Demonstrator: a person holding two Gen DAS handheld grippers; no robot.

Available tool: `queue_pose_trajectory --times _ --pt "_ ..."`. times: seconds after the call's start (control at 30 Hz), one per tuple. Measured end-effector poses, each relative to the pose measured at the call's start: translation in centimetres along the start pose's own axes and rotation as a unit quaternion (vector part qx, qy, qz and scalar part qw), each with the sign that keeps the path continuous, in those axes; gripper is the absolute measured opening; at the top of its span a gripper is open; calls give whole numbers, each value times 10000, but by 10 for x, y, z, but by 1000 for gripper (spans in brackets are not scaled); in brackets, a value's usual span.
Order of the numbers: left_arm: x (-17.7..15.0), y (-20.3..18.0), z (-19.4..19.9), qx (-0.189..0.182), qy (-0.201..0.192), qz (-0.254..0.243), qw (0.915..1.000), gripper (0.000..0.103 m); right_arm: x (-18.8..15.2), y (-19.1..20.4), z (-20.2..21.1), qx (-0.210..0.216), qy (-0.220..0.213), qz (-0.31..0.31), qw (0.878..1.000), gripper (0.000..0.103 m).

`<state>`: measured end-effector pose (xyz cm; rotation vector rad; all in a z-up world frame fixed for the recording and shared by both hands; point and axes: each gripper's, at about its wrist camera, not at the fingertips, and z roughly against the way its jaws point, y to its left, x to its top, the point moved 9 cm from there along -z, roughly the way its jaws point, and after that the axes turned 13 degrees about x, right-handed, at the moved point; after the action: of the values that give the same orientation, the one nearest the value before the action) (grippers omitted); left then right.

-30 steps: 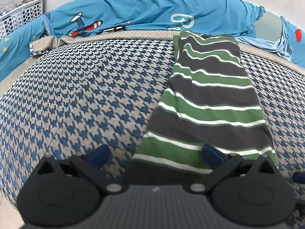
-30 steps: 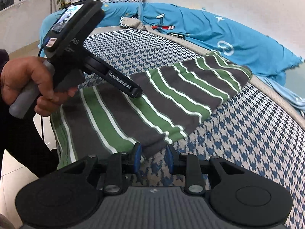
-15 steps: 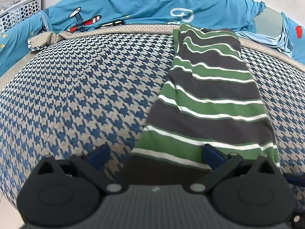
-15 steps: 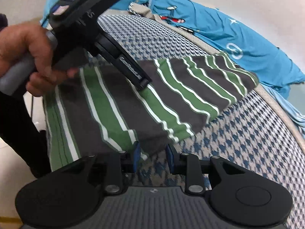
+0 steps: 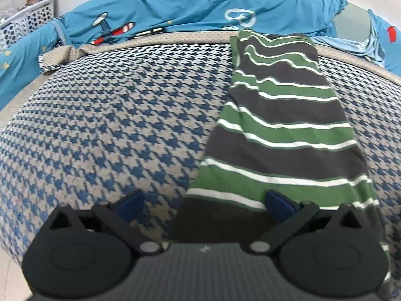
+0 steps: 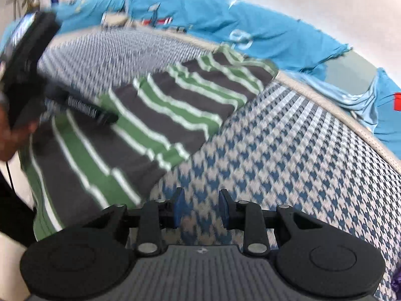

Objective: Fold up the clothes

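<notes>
Lying beside striped garment [image 5: 283, 135] — blue bedding [image 5: 190, 2], basket [image 5: 27, 22].

Soft matt knit striped garment [image 5: 288, 135]; coarse woven houndstooth cover [image 5: 112, 125]; matt black plastic tool [image 6: 200, 205]

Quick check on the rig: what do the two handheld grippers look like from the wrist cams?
Both are matte black with round side housings, ribbed grey bases and blue finger pads. In the right wrist view, the left gripper shows white lettering on its arm, blurred, and a screen on top.
</notes>
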<state>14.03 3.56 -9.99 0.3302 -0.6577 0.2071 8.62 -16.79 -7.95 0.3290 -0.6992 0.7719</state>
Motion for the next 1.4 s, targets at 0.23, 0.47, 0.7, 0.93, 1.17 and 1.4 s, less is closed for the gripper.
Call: queue_pose_trajectory --times 0.23,0.47,0.7,0.93,1.17,1.4 --pt "-6 16 -3 102 20 116 9999 103 28 17 -5 843 -596 -337 9941 27" --pt "-8 26 -4 154 25 185 9997 103 30 45 -30 1253 -348 -80 9915 27" --pt "-8 32 -4 156 121 343 9992 103 7 35 -32 862 186 362 9955 27" --pt "0 33 4 148 40 538 9984 103 11 24 -18 821 -57 -35 9966 28" --pt "18 22 10 -72 -117 755 9971 103 35 20 -18 887 -656 -379 9932 28" --pt "23 7 3 -97 -36 822 9966 103 28 15 -49 841 -196 -515 9949 26"
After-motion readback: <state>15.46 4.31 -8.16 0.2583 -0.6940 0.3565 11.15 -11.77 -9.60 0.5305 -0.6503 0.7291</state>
